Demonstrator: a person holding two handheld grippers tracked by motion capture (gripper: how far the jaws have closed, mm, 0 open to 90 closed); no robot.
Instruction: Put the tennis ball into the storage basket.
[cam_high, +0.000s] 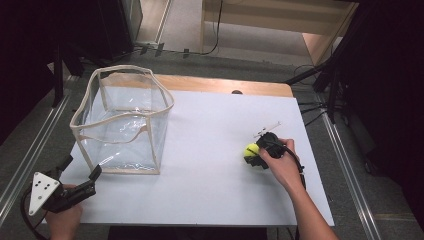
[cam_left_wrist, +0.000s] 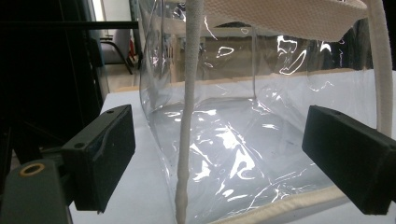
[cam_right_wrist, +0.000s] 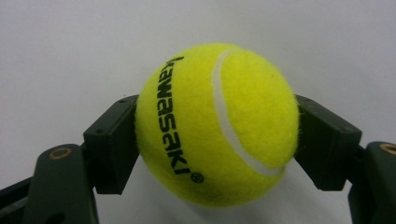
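A yellow tennis ball (cam_high: 251, 150) (cam_right_wrist: 217, 123) lies on the white table top at the right. My right gripper (cam_high: 256, 155) (cam_right_wrist: 217, 140) is shut on the ball, its two black pads pressed against the ball's sides. A clear plastic bag (cam_high: 122, 120) (cam_left_wrist: 243, 140) with cream fabric trim stands upright and open at the table's left. My left gripper (cam_high: 80, 172) (cam_left_wrist: 217, 163) rests near the front left corner, jaws wide apart, aimed at the bag's near corner seam with nothing between its pads.
The white table top (cam_high: 210, 190) lies over a wooden table whose back edge (cam_high: 225, 85) shows behind. Metal rails (cam_high: 30, 150) run along both sides, and dark stands and cables (cam_high: 330, 95) crowd the right rear.
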